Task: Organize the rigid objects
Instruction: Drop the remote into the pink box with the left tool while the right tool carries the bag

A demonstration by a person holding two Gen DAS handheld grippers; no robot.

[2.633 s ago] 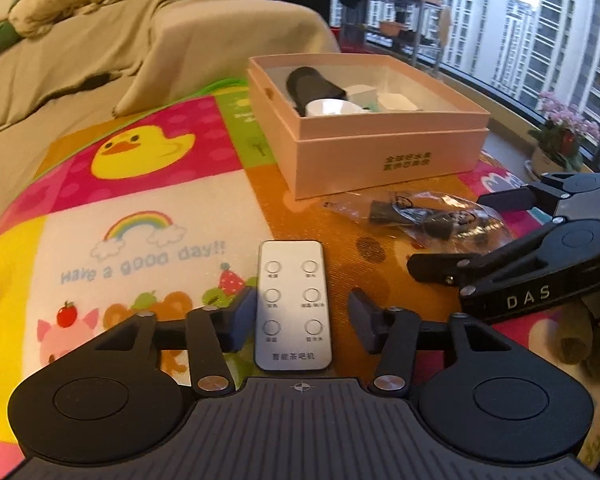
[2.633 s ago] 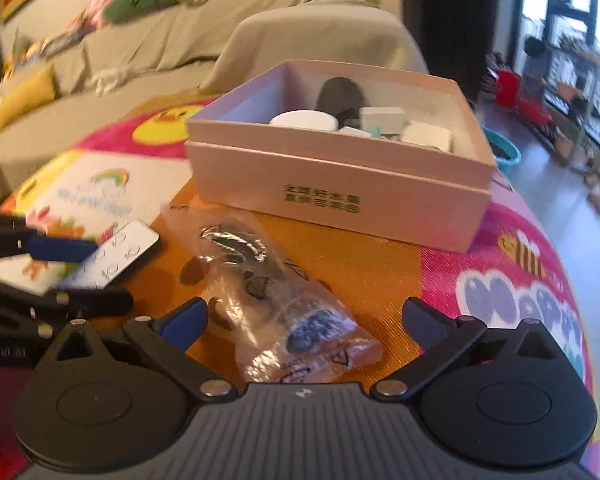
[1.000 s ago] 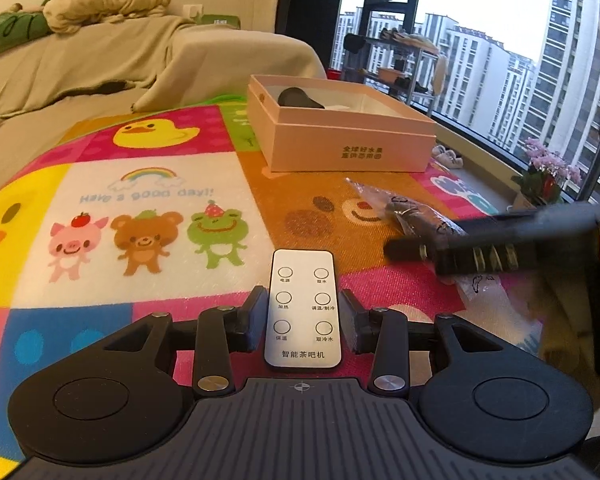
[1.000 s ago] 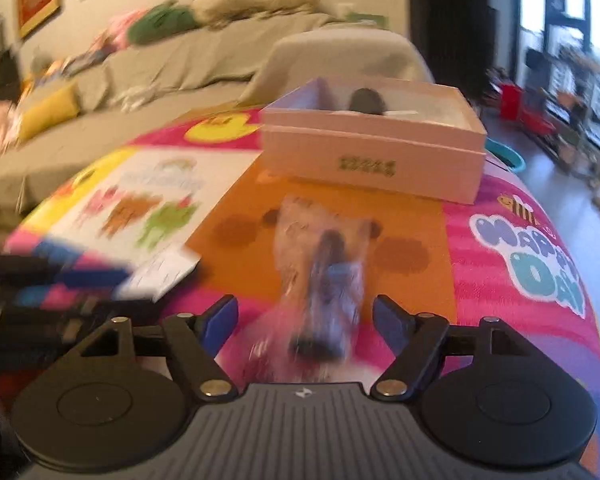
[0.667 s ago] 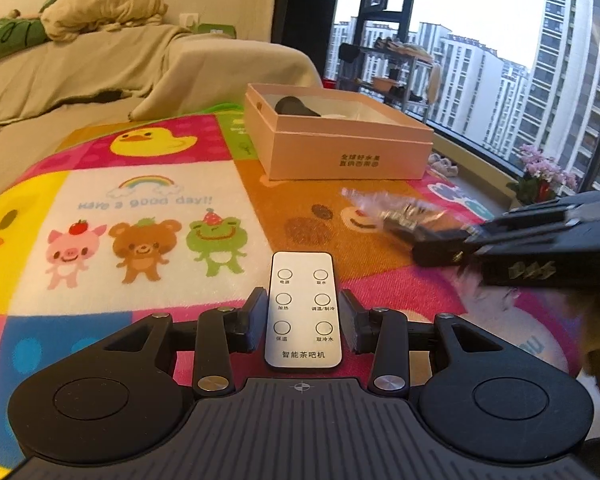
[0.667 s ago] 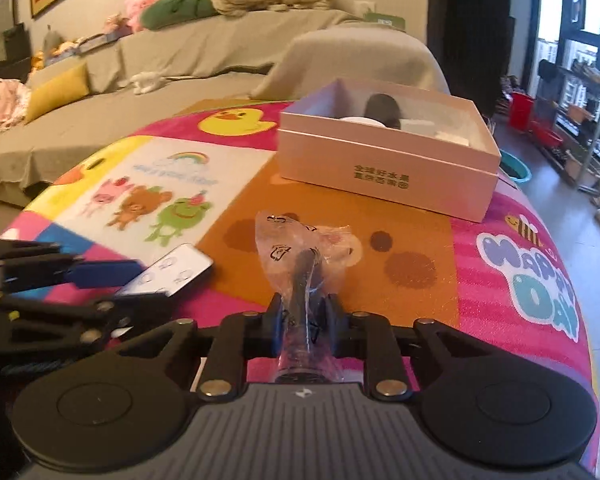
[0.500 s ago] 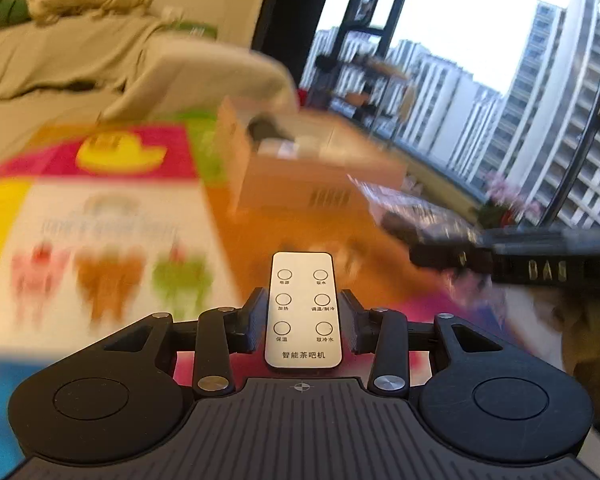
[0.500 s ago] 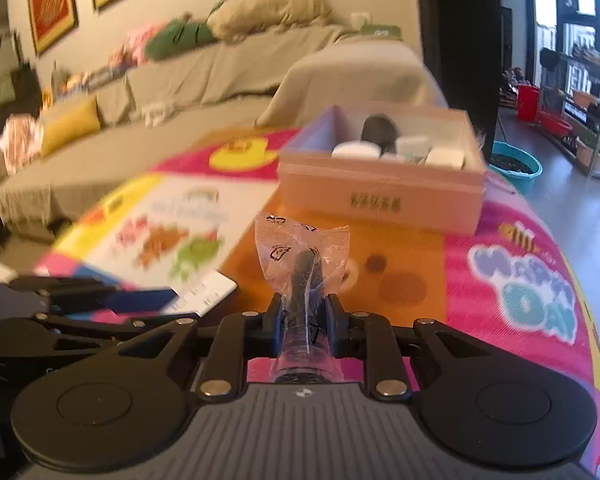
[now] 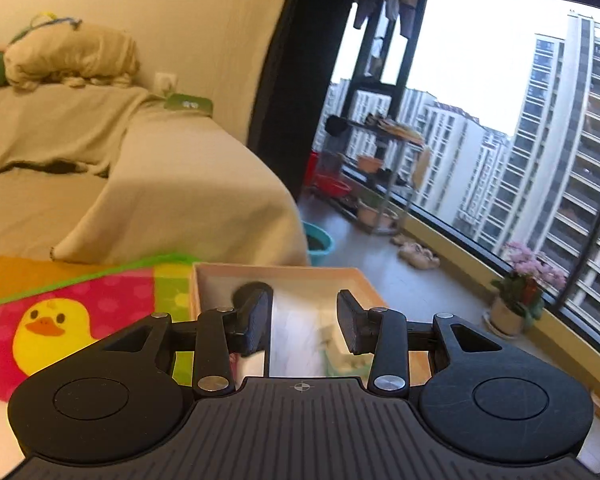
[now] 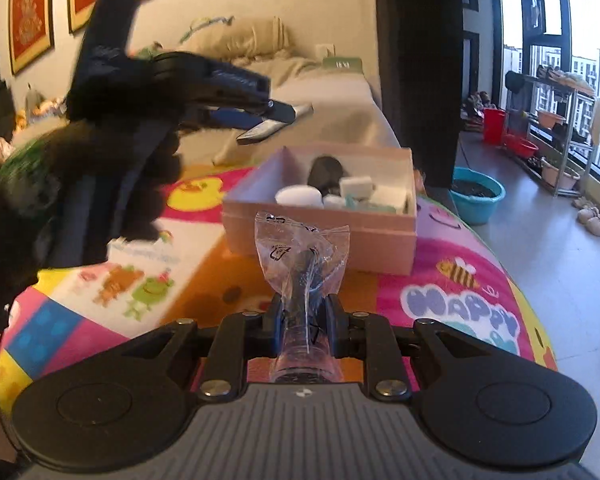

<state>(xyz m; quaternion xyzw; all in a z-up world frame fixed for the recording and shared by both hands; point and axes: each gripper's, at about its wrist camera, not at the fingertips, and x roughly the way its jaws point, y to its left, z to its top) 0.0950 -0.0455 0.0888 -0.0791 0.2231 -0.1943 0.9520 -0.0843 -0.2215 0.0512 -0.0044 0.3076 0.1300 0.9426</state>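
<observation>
Right tongs pinch narrow on a crinkly clear bag holding a dark rod, above the counter's cartoon mat. At twelve o'clock sits the pink cardboard box, part filled with white blocks. Above it at eleven o'clock the left tongs stand parted, the flat remote tilting out. Boxing step, I judge; next the bag must clear the rim

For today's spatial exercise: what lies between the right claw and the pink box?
In the right wrist view, only the clear bag gripped by the right claw juts toward the pink box; the orange mat beneath is bare.
</observation>
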